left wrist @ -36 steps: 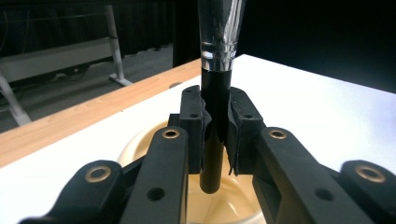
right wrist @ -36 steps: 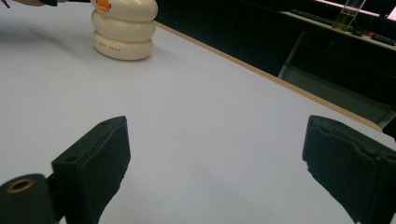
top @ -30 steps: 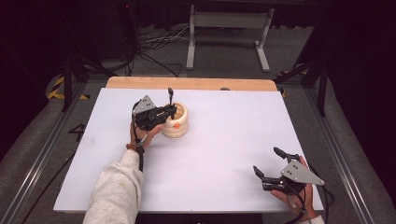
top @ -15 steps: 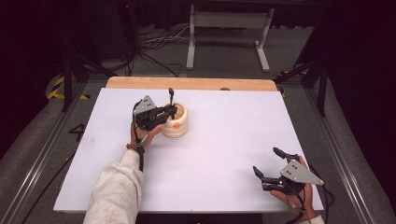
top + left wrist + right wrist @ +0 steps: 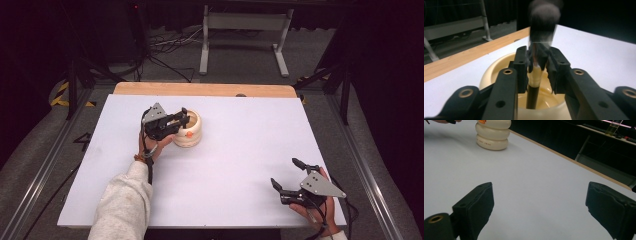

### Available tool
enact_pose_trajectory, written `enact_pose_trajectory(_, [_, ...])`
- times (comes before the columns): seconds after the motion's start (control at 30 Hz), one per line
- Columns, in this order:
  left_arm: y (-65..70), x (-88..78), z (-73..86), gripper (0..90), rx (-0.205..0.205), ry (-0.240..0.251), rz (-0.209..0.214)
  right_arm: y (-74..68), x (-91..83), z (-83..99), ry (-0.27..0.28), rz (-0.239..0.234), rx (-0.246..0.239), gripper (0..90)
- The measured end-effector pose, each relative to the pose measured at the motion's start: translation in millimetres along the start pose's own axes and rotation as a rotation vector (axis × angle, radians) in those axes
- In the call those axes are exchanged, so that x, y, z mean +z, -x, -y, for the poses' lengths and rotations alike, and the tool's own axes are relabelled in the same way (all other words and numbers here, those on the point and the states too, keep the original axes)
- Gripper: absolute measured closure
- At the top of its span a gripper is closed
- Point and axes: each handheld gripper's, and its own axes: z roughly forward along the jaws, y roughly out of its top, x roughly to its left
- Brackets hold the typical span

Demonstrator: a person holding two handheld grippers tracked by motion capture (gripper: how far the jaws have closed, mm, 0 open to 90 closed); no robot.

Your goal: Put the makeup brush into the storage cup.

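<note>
On the white surface [image 5: 240,150], far left of centre: brush being lowered into the cream holder [image 5: 188,131].
The left gripper [image 5: 537,67] is grasping a makeup brush [image 5: 541,32], bristles up, handle inside the holder; judged step: insertion. Next move calls for releasing and lifting straight up. The right gripper [image 5: 286,175] is resting released, well apart.

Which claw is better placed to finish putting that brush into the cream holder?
Left. The left claw is shut on the brush, directly over the cream holder. The right claw sits open at the table's near right corner, far from it.
</note>
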Motion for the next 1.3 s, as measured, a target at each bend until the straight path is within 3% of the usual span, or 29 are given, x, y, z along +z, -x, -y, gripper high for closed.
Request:
enact_pose_trajectory(0.07, [1.0,-2.2,-1.3,69.9,0.007,0.003,0.0,-0.3,0.2,0.1,0.0,-0.001,0.0,8.7])
enact_pose_trajectory(0.27, [2.1,-11.4,-6.3,53.5,0.015,0.011,-0.019,-1.0,0.1,-0.5,0.0,-0.002,-0.004,8.8])
enact_pose_trajectory(0.67, [2.2,-35.3,-14.4,19.9,0.036,0.04,-0.132,-1.9,0.7,-0.9,-0.006,-0.007,-0.007,8.8])
enact_pose_trajectory(0.9, [5.3,-45.7,-18.6,11.0,0.076,0.031,-0.17,-2.0,0.6,-1.3,-0.003,-0.008,-0.002,8.8])
enact_pose_trajectory(1.3, [11.5,-71.5,-25.2,4.4,0.124,0.077,-0.163,-2.5,0.3,-1.7,-0.001,-0.01,-0.001,8.8])
